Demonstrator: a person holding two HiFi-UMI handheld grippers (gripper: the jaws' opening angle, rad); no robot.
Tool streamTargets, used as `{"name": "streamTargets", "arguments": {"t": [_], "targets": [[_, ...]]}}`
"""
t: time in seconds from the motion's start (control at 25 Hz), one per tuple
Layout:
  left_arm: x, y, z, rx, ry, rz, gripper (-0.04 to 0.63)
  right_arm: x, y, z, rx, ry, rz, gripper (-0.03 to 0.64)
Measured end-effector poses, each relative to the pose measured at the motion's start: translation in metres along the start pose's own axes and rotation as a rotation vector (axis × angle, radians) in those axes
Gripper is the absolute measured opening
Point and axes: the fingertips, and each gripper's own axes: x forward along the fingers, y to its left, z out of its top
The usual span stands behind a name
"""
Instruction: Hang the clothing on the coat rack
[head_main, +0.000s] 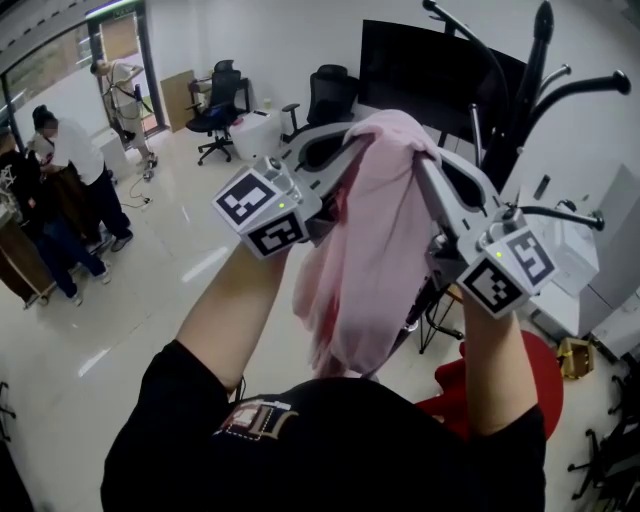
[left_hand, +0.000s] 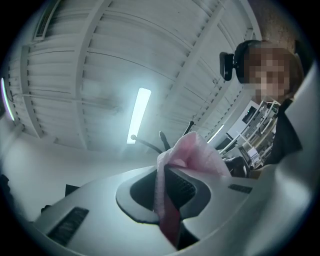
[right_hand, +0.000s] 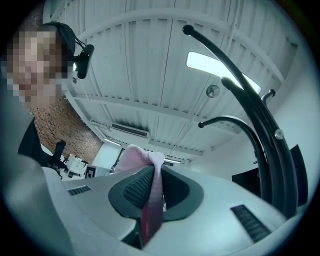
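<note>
A pale pink garment (head_main: 365, 240) hangs between my two grippers, held up in front of me. My left gripper (head_main: 345, 150) is shut on its upper edge, and the pink cloth (left_hand: 172, 172) shows pinched between the jaws in the left gripper view. My right gripper (head_main: 425, 165) is shut on the same top edge, with pink cloth (right_hand: 152, 187) between its pads. The black coat rack (head_main: 520, 100) stands just beyond and to the right of the garment. Its curved hooks (right_hand: 235, 80) rise above the right gripper, apart from the cloth.
A red chair (head_main: 525, 385) sits low to the right below the rack. Black office chairs (head_main: 225, 100) stand at the far wall, and people (head_main: 70, 190) are at the left. A dark screen (head_main: 430, 75) stands behind the rack.
</note>
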Motion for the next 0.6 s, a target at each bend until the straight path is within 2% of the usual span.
{"name": "streamTargets", "arguments": {"t": [0.24,0.6], "targets": [[0.009,0.002,0.003,-0.002,-0.01,0.017,0.012,-0.003,-0.005,-0.002,0.03,-0.013,0.015,0.031],[0.014,0.002,0.007,0.057,0.008,0.034,0.012,-0.012,-0.007,0.011,0.018,-0.027,-0.016,0.031]]}}
